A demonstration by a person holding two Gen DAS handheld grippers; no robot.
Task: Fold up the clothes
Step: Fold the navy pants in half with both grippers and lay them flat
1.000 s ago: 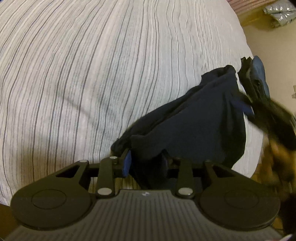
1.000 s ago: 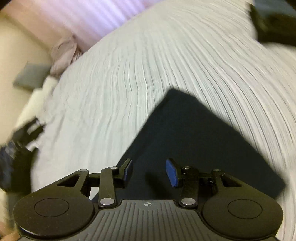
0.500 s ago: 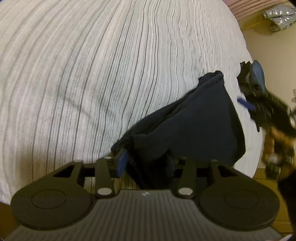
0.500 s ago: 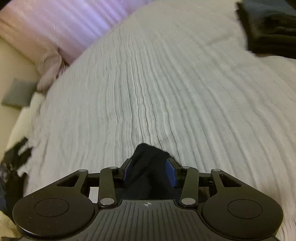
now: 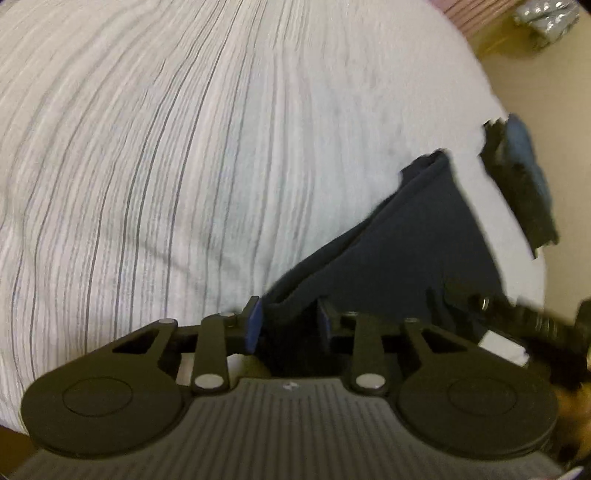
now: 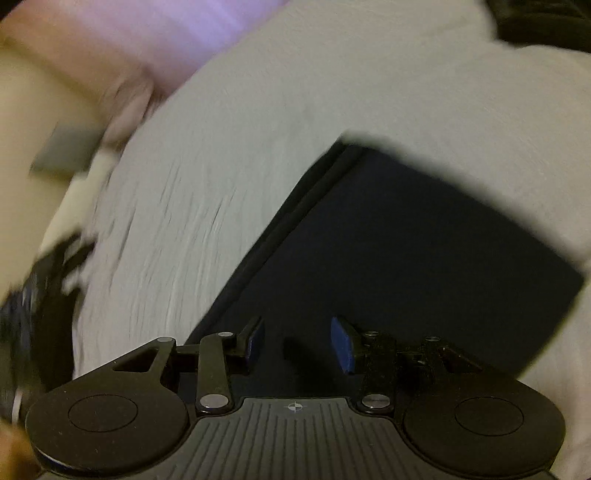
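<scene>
A dark navy garment (image 5: 399, 251) lies on the striped white bed sheet (image 5: 184, 147). My left gripper (image 5: 290, 323) is shut on a bunched end of it at the near edge. In the right wrist view the same garment (image 6: 388, 258) lies flat as a folded rectangle. My right gripper (image 6: 299, 341) is open just above its near edge and holds nothing. The right gripper also shows blurred at the right of the left wrist view (image 5: 524, 321).
A stack of dark folded clothes (image 6: 543, 18) sits at the far right of the bed. A pinkish curtain (image 6: 129, 40) and a grey item (image 6: 66, 151) lie beyond the bed's left edge. A silver bag (image 5: 546, 18) is on the floor.
My right gripper held a garment corner half a second ago; it has let go, opened and pulled back over the flat cloth. My left gripper keeps its hold.
</scene>
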